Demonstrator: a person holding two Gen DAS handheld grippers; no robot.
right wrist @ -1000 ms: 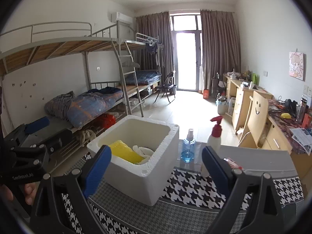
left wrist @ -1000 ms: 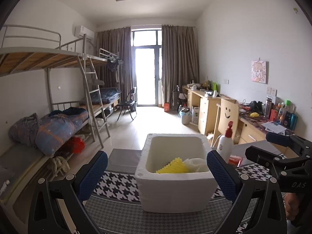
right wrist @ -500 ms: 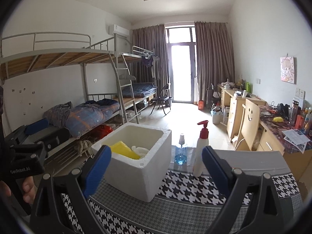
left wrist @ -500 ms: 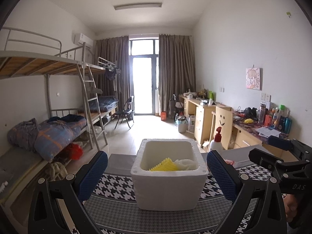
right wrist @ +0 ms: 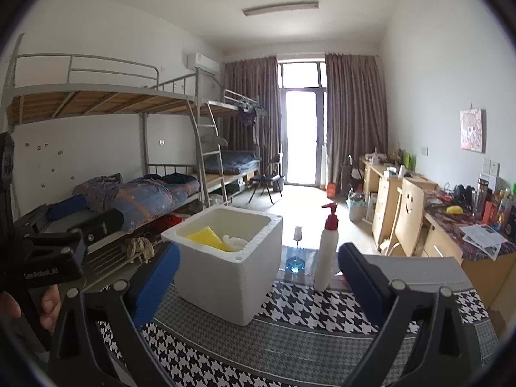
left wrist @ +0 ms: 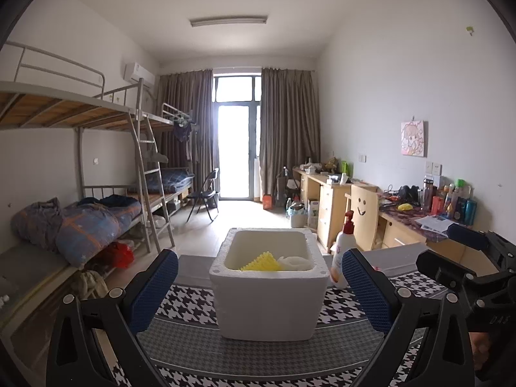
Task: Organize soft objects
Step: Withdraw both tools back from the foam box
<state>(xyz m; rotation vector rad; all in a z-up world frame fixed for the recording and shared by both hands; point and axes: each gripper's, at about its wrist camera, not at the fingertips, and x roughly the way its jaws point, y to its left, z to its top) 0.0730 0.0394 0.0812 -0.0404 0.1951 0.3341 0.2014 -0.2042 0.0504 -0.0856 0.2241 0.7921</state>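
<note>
A white foam box (left wrist: 269, 303) stands on the houndstooth cloth (left wrist: 193, 296). Inside it lie a yellow ridged sponge (left wrist: 261, 262) and a white soft item (left wrist: 295, 262). My left gripper (left wrist: 259, 285) is open and empty, level with the box's near side. My right gripper (right wrist: 258, 279) is open and empty, with the box (right wrist: 225, 277) to its front left; the yellow sponge (right wrist: 204, 237) and the white item (right wrist: 235, 242) show inside. The right gripper appears in the left wrist view (left wrist: 467, 258), the left gripper in the right wrist view (right wrist: 54, 245).
A white pump bottle (right wrist: 326, 258) with a red top and a small blue spray bottle (right wrist: 296, 251) stand right of the box at the table's far edge. Bunk beds (right wrist: 129, 193) line the left wall, desks (right wrist: 403, 200) the right.
Both grippers have pulled back and dropped lower, so the box looks farther off and less of its inside shows. The jaws stay open and nothing on the table has moved.
</note>
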